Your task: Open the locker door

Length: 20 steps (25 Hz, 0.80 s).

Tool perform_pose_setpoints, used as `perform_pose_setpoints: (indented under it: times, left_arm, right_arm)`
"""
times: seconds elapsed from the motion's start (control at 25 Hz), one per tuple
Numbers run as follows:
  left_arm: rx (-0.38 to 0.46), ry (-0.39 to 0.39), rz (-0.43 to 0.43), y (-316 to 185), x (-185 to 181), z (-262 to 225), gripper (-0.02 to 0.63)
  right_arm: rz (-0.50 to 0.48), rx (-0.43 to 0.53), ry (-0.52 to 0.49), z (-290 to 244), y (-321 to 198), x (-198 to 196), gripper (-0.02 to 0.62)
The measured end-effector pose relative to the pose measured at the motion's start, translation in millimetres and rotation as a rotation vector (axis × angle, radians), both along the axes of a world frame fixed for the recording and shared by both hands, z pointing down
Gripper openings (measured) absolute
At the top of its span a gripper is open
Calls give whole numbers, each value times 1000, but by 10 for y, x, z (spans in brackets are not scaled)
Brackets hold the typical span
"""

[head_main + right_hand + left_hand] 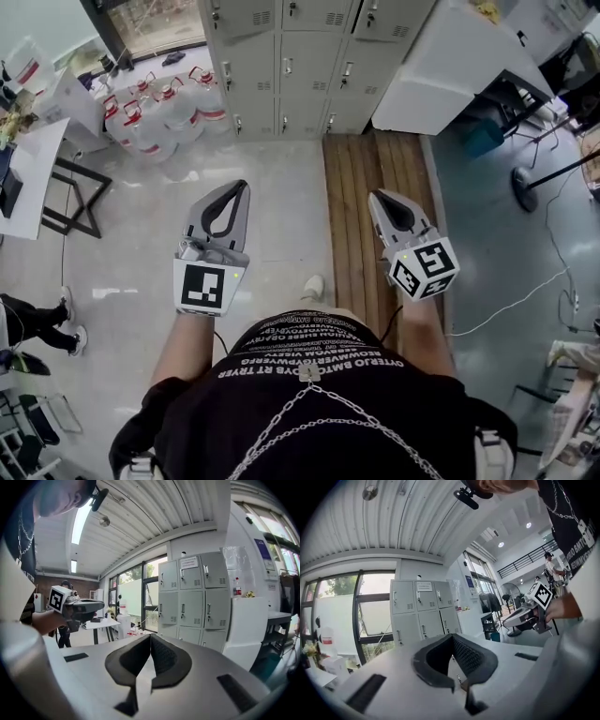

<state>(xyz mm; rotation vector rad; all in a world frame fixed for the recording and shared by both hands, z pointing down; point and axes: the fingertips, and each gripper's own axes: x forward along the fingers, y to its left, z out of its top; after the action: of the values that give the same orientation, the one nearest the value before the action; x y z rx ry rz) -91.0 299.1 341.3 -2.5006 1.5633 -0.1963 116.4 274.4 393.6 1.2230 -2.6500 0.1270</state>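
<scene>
Opposite nine locker doors point(192, 606) — two grippers point(240, 186) point(378, 195), closed.

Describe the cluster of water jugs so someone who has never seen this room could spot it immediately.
Start at the grey locker bank against the far wall. On the floor just to its left, below the window, stands the cluster of water jugs. They are the only clear, rounded containers there, with red handles and red label bands.

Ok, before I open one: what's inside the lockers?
The contents are hidden: every door of the lockers in view is shut. Only the fronts show, with handles, vent slots and a paper label on one top door.
</scene>
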Motion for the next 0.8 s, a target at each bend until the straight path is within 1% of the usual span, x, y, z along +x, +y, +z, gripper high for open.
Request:
perform_pose_setpoints:
  times: [0.04, 0.12, 0.24, 0.4, 0.56, 0.68, 0.8]
  left_arm:
    - [5, 1, 1, -89, 43, -22, 3]
    - [31, 13, 6, -233, 154, -113, 3]
    - [56, 35, 20, -383, 331, -217, 3]
    - [25, 28, 7, -658, 510, -156, 3]
    - [11, 84, 20, -796, 721, -159, 3]
    - [17, 62, 9, -800, 860, -156, 3]
    - [4, 43, -3, -755, 923, -135, 3]
  right_arm:
    - [-10, -1, -4, -8, -87, 28, 10]
    - [-38, -19, -9, 7, -261, 90, 84]
    - [-76, -48, -2, 56, -463, 176, 126]
    - [-98, -35, -11, -6, -729, 337, 149]
    - [-114, -22, -26, -12, -927, 548, 151]
    - [-120, -19, -37, 22, -1041, 712, 152]
    - [-130, -42, -63, 66, -1108, 794, 155]
